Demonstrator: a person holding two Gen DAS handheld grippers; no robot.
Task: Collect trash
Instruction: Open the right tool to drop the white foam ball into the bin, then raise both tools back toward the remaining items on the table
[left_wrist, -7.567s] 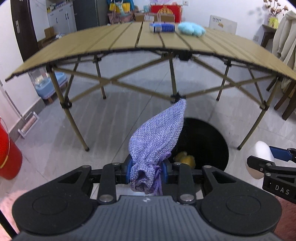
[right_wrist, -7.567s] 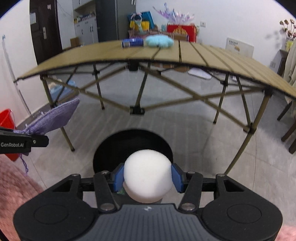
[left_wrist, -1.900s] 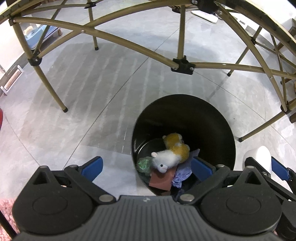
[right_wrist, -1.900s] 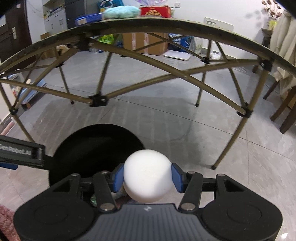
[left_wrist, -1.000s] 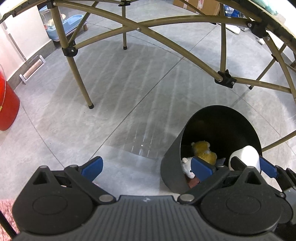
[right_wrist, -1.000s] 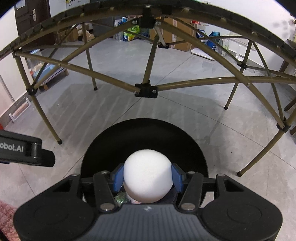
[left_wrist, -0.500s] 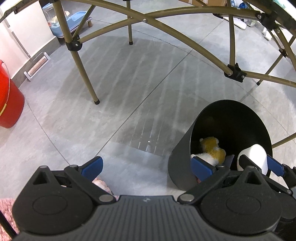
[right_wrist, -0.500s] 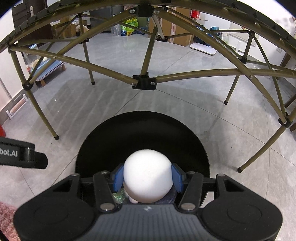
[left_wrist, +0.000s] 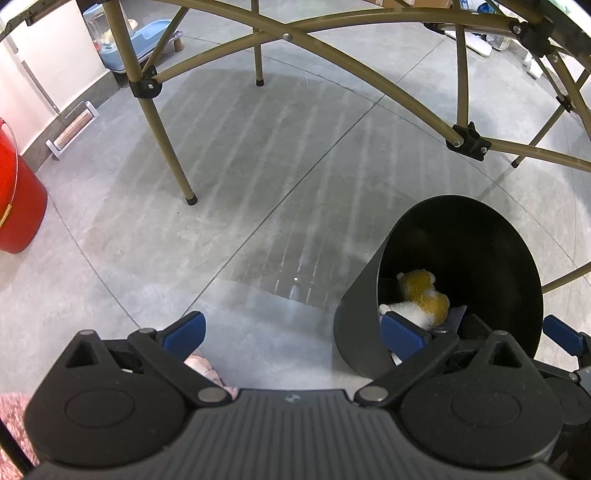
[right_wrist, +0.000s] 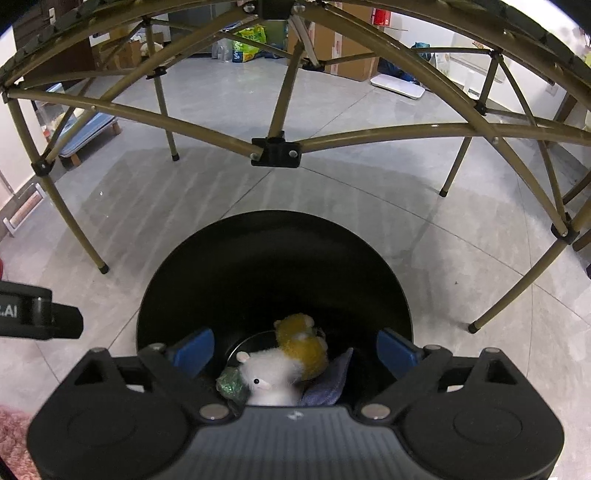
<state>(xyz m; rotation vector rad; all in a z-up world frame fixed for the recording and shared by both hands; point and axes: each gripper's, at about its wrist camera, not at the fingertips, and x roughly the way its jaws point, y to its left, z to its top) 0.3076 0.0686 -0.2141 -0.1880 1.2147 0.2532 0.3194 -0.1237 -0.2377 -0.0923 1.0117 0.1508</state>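
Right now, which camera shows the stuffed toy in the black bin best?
The right wrist view: it looks straight down into the black bin, showing the white and yellow stuffed toy whole. The left wrist view sees it sideways, partly behind a gripper finger.

Premises are a lived-in home room used partly for storage. Evidence: grey tiled floor (left_wrist: 229, 155); folding camp table frame (right_wrist: 275, 151) overhead; cardboard boxes (right_wrist: 343, 44) and a green printed bag (right_wrist: 249, 44) along the far wall; red bucket (left_wrist: 16, 199) and a blue plastic tray (left_wrist: 147, 37) at the left wall.
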